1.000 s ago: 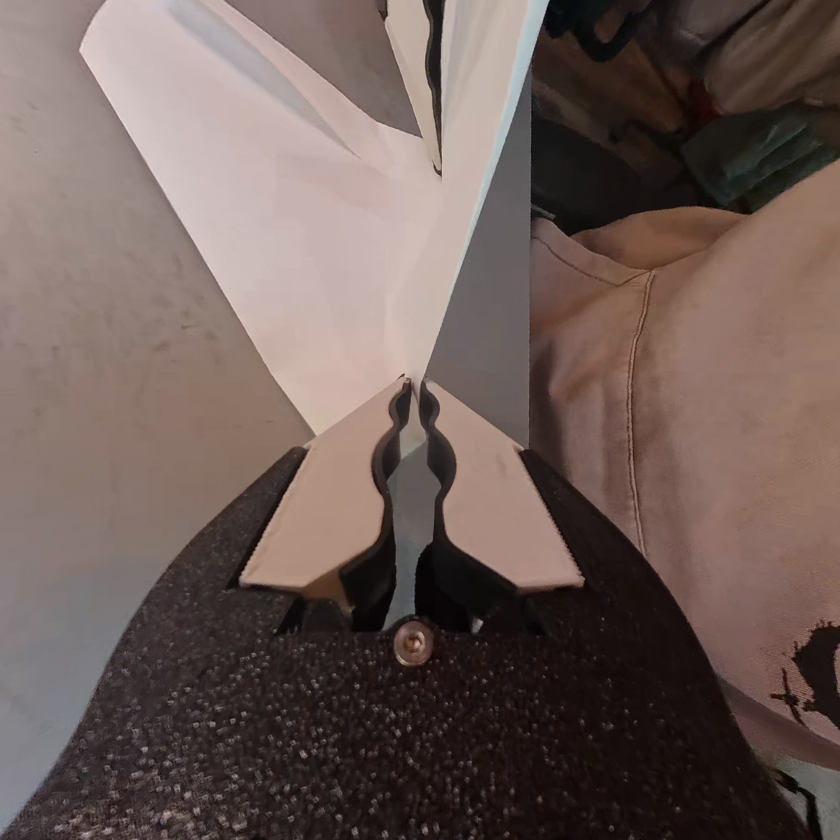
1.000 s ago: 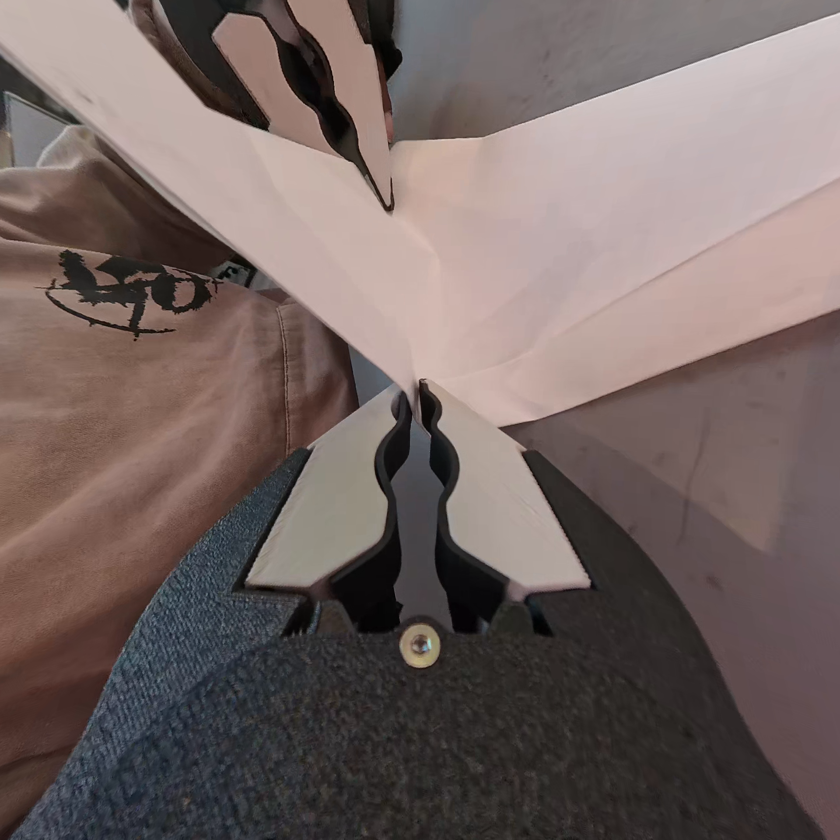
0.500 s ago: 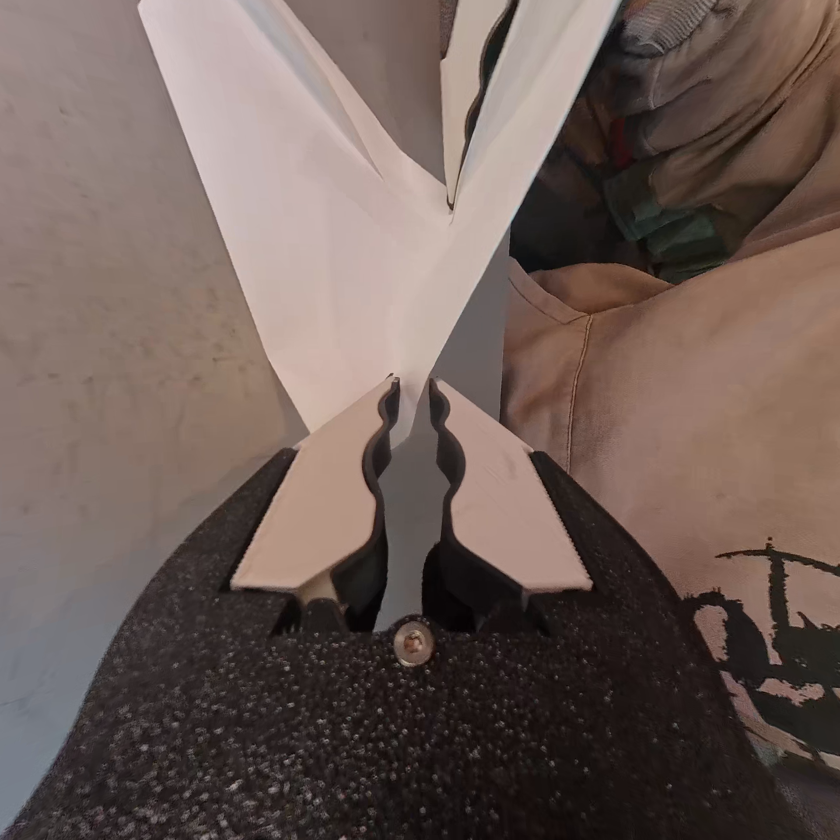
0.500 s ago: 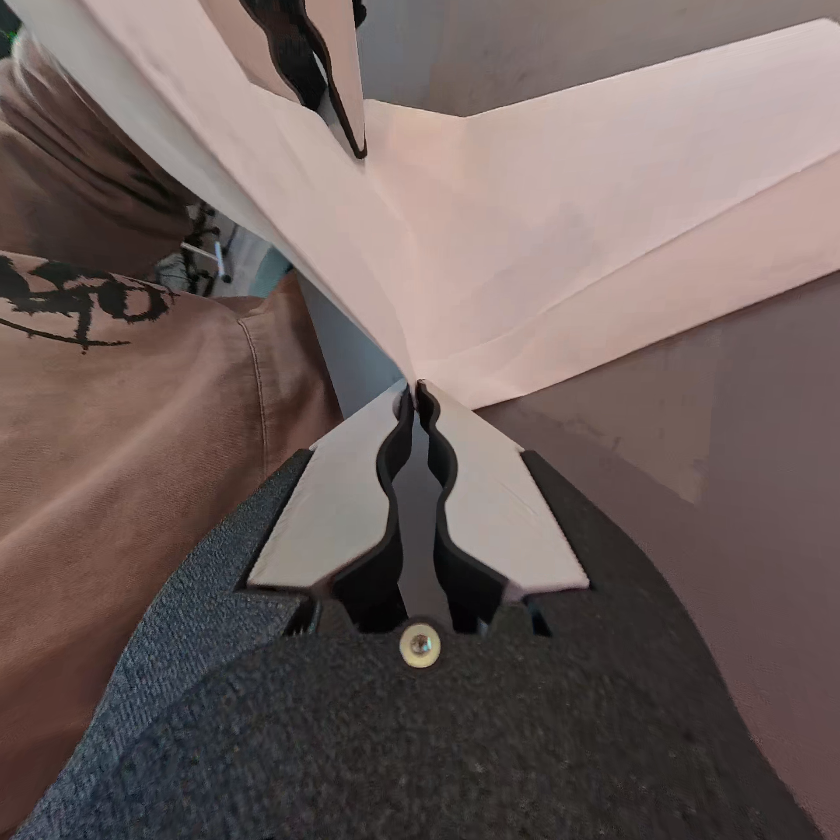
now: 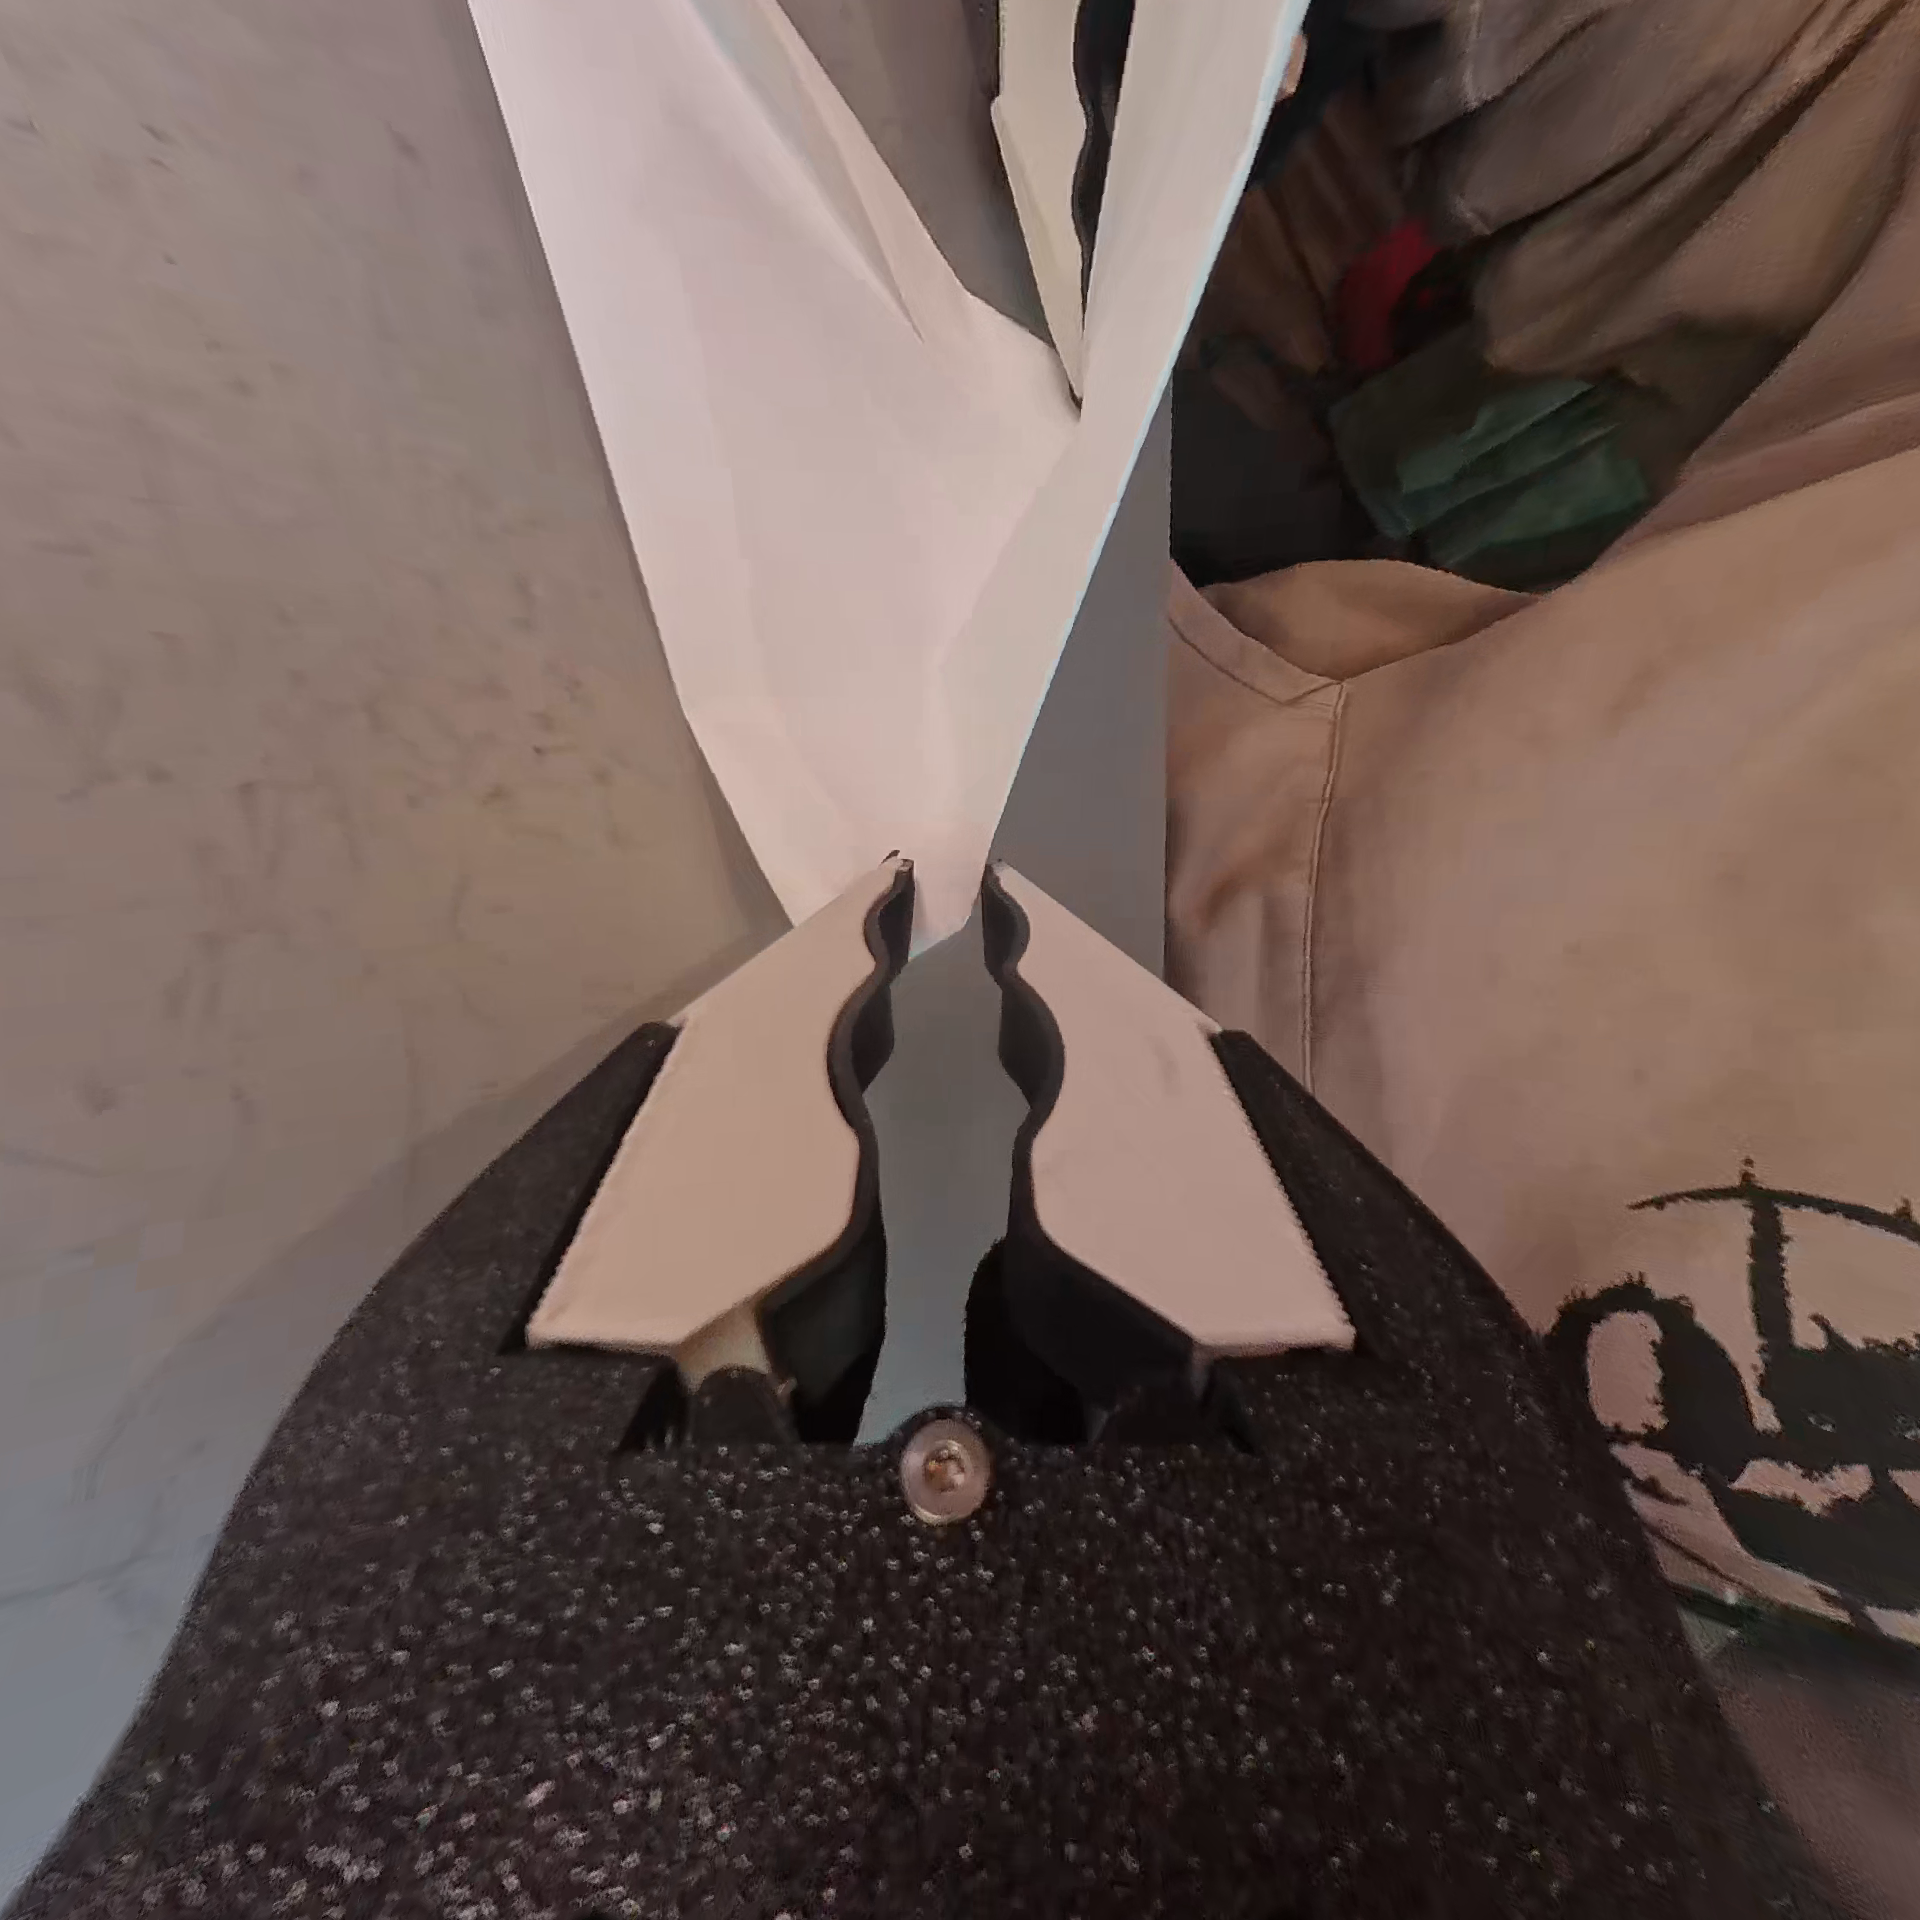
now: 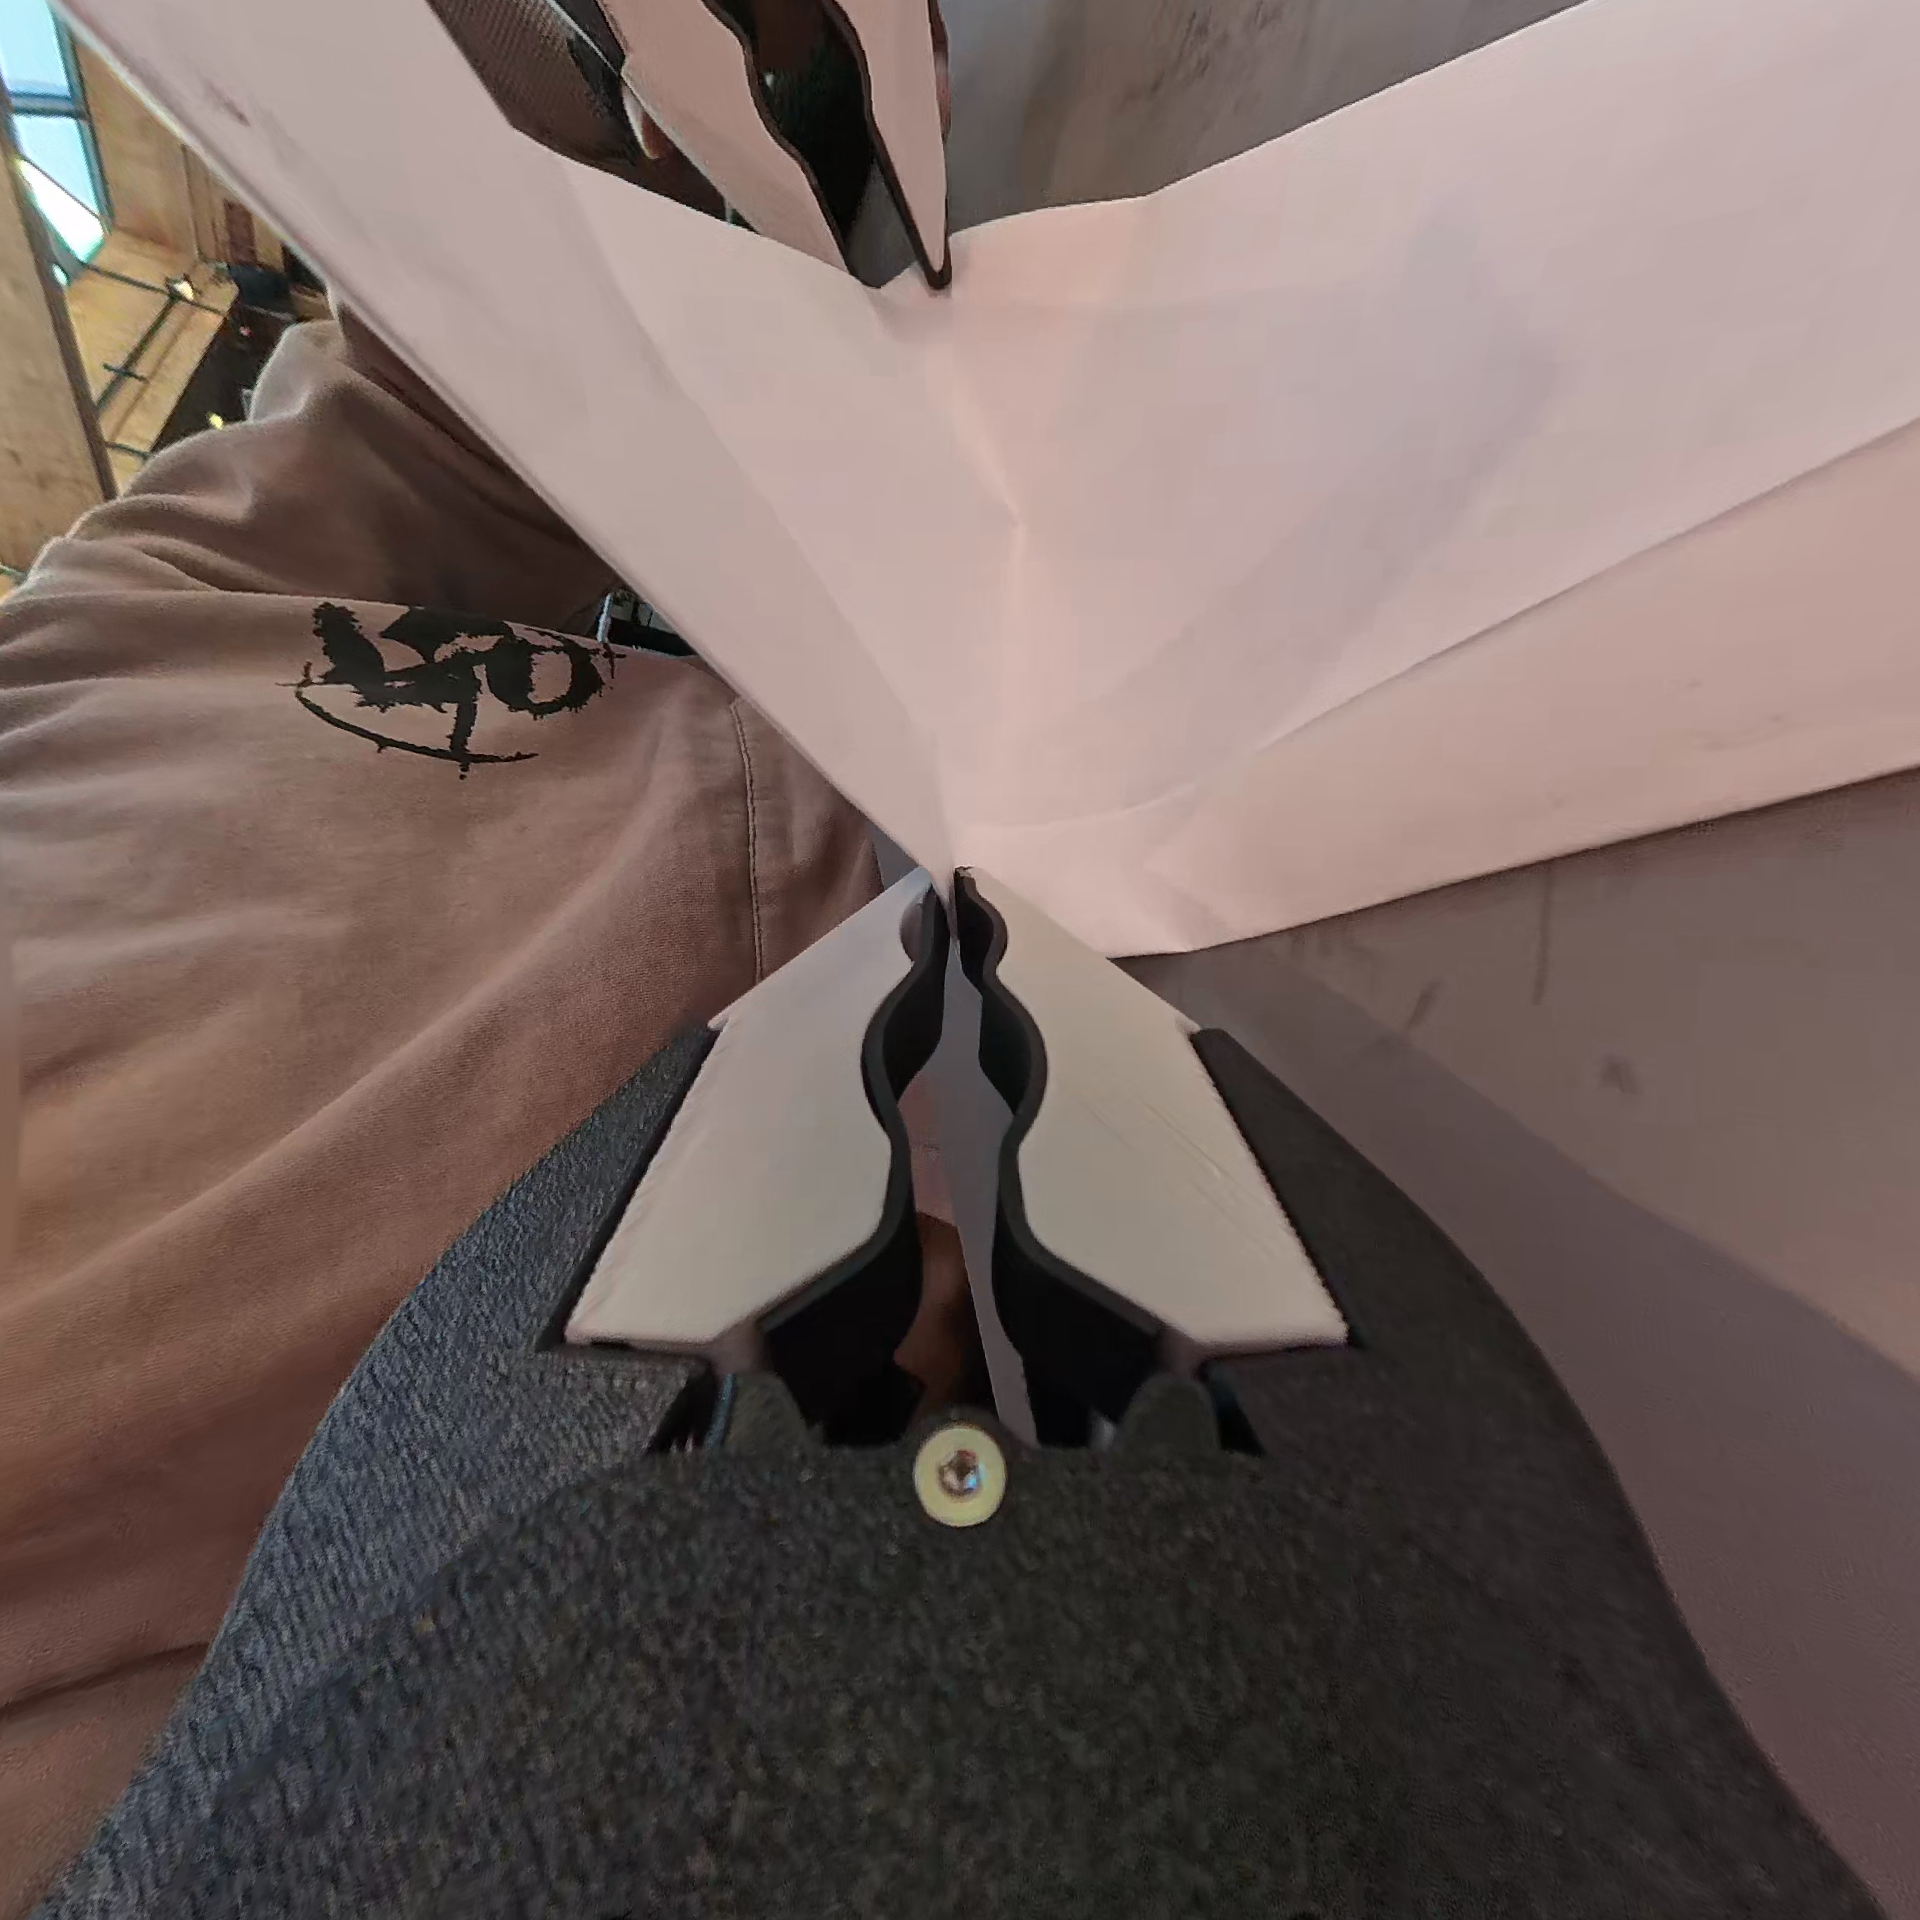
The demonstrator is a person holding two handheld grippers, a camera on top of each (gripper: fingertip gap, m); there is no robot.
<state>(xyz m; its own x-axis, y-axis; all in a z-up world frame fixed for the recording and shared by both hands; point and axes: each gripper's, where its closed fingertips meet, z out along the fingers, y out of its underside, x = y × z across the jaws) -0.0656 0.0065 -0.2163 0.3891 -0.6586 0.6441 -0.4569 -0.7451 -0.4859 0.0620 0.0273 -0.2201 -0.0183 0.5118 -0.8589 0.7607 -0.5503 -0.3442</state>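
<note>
The left gripper point(image 5: 943, 878) has its jaws slightly parted around a corner of the white paper sheet point(image 5: 831, 540), which hangs creased above the grey table point(image 5: 260, 623). The right gripper point(image 6: 953, 883) pinches another corner tight. It looks light, floppy and easily torn; edges seem the safest hold.

Each gripper, the left gripper point(image 5: 943, 894) and the right gripper point(image 6: 951, 888), has a speckled black textured body, a silver screw behind pale wedge-shaped jaws lined with wavy black pads, beside the person's beige black-printed sweatshirt point(image 6: 343, 935).
</note>
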